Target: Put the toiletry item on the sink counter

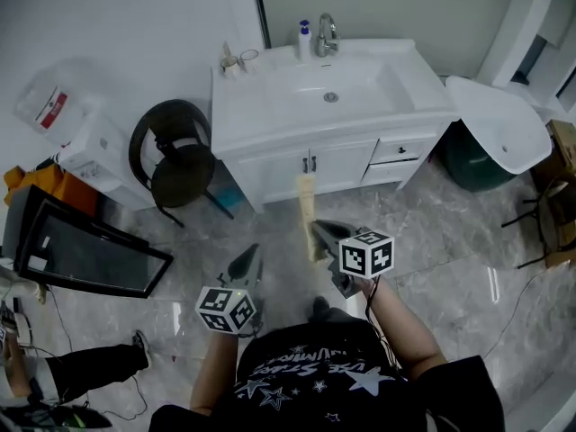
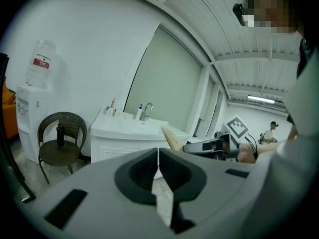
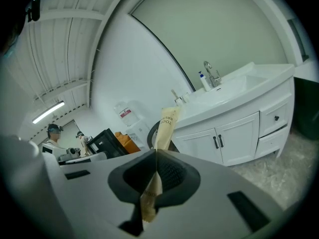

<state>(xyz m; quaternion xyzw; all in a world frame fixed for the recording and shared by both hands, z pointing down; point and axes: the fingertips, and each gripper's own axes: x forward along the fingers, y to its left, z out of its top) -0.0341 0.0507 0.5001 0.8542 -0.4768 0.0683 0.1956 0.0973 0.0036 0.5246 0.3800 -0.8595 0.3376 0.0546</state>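
A long tan paper toothbrush packet (image 1: 308, 212) sticks forward out of my right gripper (image 1: 320, 234), which is shut on its near end. In the right gripper view the packet (image 3: 164, 128) rises from between the closed jaws toward the white sink counter (image 3: 234, 91). The counter (image 1: 270, 106) with its basin stands ahead against the wall, well beyond the packet's tip. My left gripper (image 1: 245, 264) is lower and to the left, shut with nothing in it. From the left gripper view, the packet (image 2: 172, 137) and the right gripper (image 2: 212, 146) show to the right.
A faucet (image 1: 326, 34) and a soap bottle (image 1: 304, 38) stand at the basin's back, small items (image 1: 236, 59) on its left corner. A dark wicker chair (image 1: 175, 156) and a water dispenser (image 1: 85, 147) are left of the cabinet. A white lid (image 1: 499, 120) lies right.
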